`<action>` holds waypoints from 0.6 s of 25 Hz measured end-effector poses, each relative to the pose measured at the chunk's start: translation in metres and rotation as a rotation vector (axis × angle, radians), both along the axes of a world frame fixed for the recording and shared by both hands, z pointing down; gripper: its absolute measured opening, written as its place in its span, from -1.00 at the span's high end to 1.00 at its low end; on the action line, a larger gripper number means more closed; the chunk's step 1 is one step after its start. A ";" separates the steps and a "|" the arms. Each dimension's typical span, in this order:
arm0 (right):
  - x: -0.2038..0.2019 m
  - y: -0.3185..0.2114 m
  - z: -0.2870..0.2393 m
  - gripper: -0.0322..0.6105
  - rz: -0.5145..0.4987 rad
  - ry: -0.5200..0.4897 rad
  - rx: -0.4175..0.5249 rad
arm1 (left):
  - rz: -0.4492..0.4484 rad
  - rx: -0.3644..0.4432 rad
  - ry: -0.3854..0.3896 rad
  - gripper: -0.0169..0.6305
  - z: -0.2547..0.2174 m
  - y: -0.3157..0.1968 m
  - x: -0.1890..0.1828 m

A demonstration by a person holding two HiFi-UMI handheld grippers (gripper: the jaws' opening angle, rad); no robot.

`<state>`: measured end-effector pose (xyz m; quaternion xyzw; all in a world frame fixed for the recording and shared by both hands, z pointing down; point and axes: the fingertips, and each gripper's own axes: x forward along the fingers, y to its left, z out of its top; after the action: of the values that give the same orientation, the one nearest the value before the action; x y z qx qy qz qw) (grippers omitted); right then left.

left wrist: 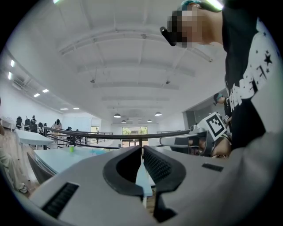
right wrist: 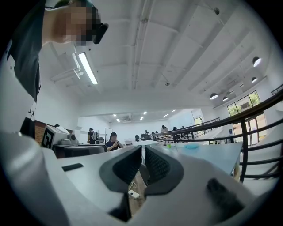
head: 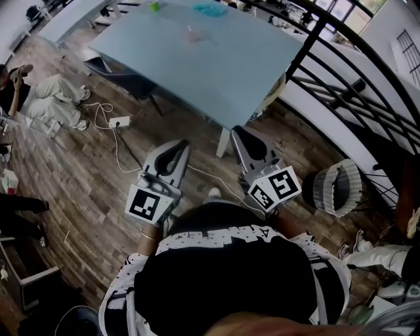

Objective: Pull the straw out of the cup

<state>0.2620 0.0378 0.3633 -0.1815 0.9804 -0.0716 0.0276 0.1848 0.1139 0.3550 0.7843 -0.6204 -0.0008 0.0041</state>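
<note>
A small clear cup (head: pixel 192 33) with a straw stands far off on the pale blue table (head: pixel 216 72); the straw is too small to make out clearly. Both grippers are held close to the person's body, above the wooden floor and well short of the table. The left gripper (head: pixel 182 145) (left wrist: pixel 142 149) points toward the table's near edge with its jaws shut and nothing between them. The right gripper (head: pixel 237 130) (right wrist: pixel 143 149) sits beside it, jaws together and empty. In the left gripper view the right gripper's marker cube (left wrist: pixel 216 125) shows at the right.
A green object (head: pixel 154 5) and a teal one (head: pixel 210 9) lie at the table's far end. A black railing (head: pixel 341 72) runs along the right, with a wire basket (head: pixel 336 187) below it. A power strip with cable (head: pixel 119 121) lies on the floor, and a person (head: pixel 39 98) sits at the left.
</note>
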 end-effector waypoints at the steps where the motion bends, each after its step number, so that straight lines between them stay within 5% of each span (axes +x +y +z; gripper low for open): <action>1: 0.000 -0.004 0.001 0.81 0.002 0.000 0.000 | 0.003 0.000 -0.002 0.87 0.000 -0.004 0.000; 15: -0.015 -0.043 0.009 0.81 -0.020 -0.003 0.001 | -0.026 0.003 -0.004 0.87 0.005 -0.042 -0.014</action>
<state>0.2473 -0.0055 0.3724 -0.1718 0.9821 -0.0714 0.0282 0.1708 0.0724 0.3603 0.7763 -0.6303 -0.0001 0.0016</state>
